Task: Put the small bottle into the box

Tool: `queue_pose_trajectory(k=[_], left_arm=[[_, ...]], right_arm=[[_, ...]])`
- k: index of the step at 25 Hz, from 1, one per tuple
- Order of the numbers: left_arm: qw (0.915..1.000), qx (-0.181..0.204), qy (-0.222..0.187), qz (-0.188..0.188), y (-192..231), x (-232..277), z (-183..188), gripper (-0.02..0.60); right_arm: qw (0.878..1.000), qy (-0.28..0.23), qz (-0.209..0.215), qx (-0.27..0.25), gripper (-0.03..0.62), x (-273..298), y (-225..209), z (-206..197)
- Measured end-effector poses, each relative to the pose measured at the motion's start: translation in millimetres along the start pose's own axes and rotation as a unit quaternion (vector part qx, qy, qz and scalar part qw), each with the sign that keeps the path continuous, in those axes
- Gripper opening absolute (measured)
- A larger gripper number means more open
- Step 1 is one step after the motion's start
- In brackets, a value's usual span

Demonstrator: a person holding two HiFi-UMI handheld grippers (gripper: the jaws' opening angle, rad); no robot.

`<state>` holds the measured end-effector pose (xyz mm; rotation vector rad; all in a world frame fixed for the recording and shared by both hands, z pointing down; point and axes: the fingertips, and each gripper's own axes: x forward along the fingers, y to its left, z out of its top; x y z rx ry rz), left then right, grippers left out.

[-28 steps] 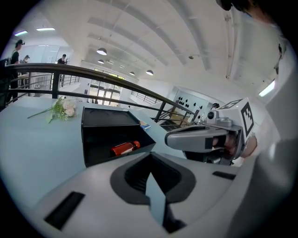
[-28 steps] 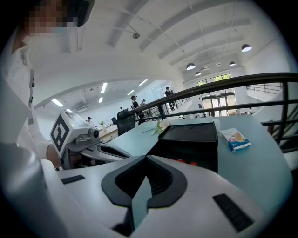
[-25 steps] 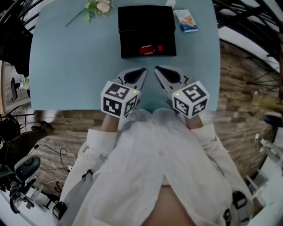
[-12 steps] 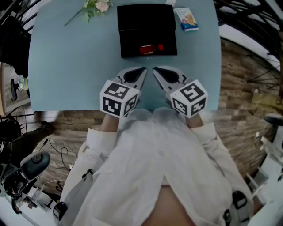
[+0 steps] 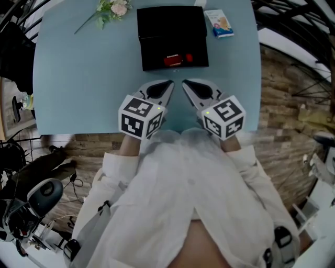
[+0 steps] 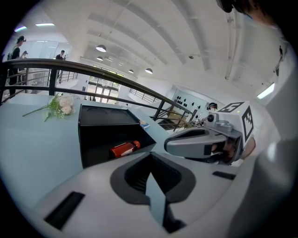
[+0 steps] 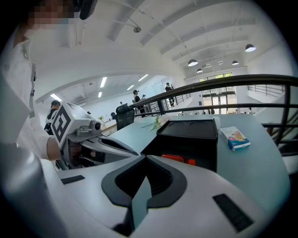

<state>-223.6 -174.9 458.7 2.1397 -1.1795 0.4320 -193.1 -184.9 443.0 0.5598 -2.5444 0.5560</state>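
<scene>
The small red bottle [image 5: 175,59] lies on its side inside the open black box [image 5: 172,23], near the box's front wall. It also shows in the left gripper view as the bottle [image 6: 125,148] in the box [image 6: 100,122], and in the right gripper view as the bottle [image 7: 179,159] behind the box wall [image 7: 195,144]. My left gripper [image 5: 168,85] and right gripper [image 5: 185,85] rest side by side on the table just short of the box. Both are shut with nothing between their jaws, and neither touches the bottle or the box.
A sprig of flowers [image 5: 112,8] lies at the far left of the light blue table [image 5: 78,78]. A small carton [image 5: 220,23] lies to the right of the box. The table's near edge runs just behind the grippers, with wooden floor beyond it.
</scene>
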Motion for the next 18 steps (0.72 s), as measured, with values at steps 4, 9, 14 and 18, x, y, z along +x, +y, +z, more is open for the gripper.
queue_pose_trajectory(k=[4, 9, 14, 18], left_arm=[[1.0000, 0.003, 0.001, -0.004, -0.5, 0.6, 0.5, 0.003], [0.9999, 0.005, 0.004, -0.011, -1.5, 1.8, -0.6, 0.003], [0.9998, 0.005, 0.009, -0.018, -5.0, 2.0, -3.9, 0.003], [0.9998, 0.000, 0.011, -0.015, -2.4, 1.4, -5.7, 0.003]], right_arm=[[1.000, -0.003, -0.009, 0.008, 0.002, -3.3, -3.8, -1.4], [1.000, -0.001, -0.008, 0.009, 0.002, -4.3, -4.7, -3.7], [1.000, 0.000, 0.004, 0.012, 0.002, -4.7, -0.7, -6.2], [1.000, -0.001, 0.003, 0.011, 0.002, -4.3, -2.4, -5.6]])
